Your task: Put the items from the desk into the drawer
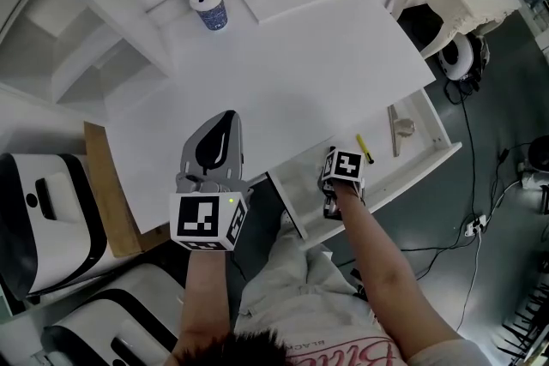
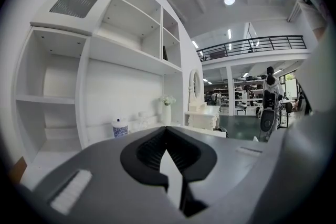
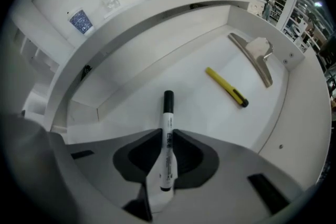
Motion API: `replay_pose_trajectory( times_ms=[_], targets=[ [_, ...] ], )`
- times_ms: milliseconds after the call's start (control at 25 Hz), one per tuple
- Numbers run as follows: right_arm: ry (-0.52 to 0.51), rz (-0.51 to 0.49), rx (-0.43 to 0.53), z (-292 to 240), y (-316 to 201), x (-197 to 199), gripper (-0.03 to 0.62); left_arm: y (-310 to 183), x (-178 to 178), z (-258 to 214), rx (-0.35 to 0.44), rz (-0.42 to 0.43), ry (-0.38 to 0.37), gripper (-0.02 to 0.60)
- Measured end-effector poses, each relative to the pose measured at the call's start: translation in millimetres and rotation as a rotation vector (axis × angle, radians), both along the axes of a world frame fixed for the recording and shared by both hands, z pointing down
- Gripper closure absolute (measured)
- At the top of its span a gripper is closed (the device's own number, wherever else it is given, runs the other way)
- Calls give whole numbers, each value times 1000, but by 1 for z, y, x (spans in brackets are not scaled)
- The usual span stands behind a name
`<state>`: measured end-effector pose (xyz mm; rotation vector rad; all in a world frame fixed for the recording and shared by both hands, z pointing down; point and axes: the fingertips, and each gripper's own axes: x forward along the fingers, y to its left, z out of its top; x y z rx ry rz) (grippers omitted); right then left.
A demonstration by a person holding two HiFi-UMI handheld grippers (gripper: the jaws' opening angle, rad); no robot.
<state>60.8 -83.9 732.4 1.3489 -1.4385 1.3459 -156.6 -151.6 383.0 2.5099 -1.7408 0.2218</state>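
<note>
Marker (image 3: pixel 168 107) in right claw (image 3: pixel 167 132), print unreadable

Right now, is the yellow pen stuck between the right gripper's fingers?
No, the right gripper's fingers pinch a white marker with a black cap, while the yellow pen lies on the drawer floor.

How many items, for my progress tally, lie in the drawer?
2 in the drawer: a yellow pen mid-floor, a silver tool by the end wall. The right gripper, clamping a marker, hides some floor.
</note>
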Motion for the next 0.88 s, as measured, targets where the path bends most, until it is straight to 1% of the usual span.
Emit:
replay_pose_trajectory(
  times_ms=[280,400,480,520,560,640,720,880],
  targets=[
    [-4,14,-47,15,5,-4,519,-3,-1,12,-20,-2,-5,572],
    [-5,7,-49,15,4,-4,519,-4,-3,14,-25,-5,-2,572],
    [-26,-11,-37,13,4,-8,510,-3,-4,14,-25,-10,2,572],
    [-50,-17,-30,12,3,-12,486,-3,-4,13,-24,-12,3,572],
    [-81,-20,-24,11,3,-17,443,-2,-4,13,-21,-14,5,572],
    [-141,-10,-22,7,3,-27,337,-2,-5,11,-15,-19,8,572],
    [-170,4,-16,2,3,-29,321,-1,-5,7,-10,-22,10,572],
    [-179,14,14,-12,3,-24,321,0,-1,-3,8,-19,12,572]
  ],
)
